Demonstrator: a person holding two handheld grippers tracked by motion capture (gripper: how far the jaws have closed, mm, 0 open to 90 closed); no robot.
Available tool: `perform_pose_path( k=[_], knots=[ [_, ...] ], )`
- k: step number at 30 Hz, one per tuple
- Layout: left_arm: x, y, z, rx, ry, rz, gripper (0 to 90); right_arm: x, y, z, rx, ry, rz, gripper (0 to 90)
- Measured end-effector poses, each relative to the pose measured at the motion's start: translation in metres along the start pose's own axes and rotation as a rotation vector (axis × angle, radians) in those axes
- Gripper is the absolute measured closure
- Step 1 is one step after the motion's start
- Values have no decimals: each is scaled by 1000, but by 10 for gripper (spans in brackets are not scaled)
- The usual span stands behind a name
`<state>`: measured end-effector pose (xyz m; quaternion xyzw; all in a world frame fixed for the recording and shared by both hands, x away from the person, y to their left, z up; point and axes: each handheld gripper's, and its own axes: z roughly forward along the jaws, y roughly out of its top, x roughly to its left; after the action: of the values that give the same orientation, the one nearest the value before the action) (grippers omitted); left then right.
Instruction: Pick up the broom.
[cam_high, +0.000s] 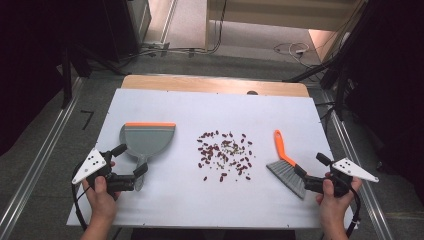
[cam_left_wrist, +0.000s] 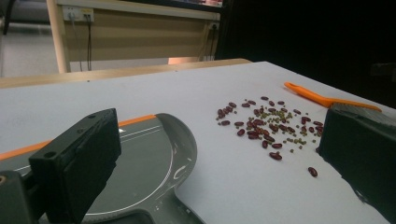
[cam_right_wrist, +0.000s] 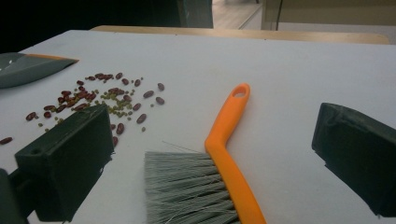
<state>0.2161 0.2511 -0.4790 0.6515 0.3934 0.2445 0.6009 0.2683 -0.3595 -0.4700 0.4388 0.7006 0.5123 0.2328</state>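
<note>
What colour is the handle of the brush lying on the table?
Bright orange, above grey bristles on the small plastic hand brush; clearest in the right gripper view.

Looking along your left gripper (cam_left_wrist: 219, 154), you see its two black jaws standing wide apart, one at 8 o'clock, the other at 4 o'clock, with nothing pressed between them. The grey dustpan (cam_left_wrist: 154, 158) lies flat on the white table (cam_left_wrist: 154, 93) between the jaws, toward 7 o'clock, its orange lip at 9 o'clock. The scattered red and green beans (cam_left_wrist: 268, 123) lie toward 2 o'clock, apart from the dustpan. The brush (cam_left_wrist: 322, 99) shows its orange handle beyond them, at 2 o'clock
</note>
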Motion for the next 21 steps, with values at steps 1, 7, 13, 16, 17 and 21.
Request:
perform_pose_path(
  k=[1, 7, 13, 16, 17, 21],
  knots=[
    [0, 0, 0, 0, 1, -2, 2, 1, 2, 3, 6, 1, -3, 0],
    [-1, 1, -1, -1, -1, 8, 3, 7, 10, 12, 30, 7, -8, 0],
    [-3, 3, 2, 0, 0, 17, 2, 14, 26, 20, 52, 8, -25, 0],
    [-4, 4, 3, 4, 0, 29, 3, 18, 34, 23, 66, 13, -36, 0],
    [-4, 5, 5, 5, -4, 32, 2, 18, 37, 26, 85, 2, -46, 0],
    [-4, 3, 5, 15, -12, 37, 2, 17, 45, 32, 108, 6, -72, 0]
  ],
)
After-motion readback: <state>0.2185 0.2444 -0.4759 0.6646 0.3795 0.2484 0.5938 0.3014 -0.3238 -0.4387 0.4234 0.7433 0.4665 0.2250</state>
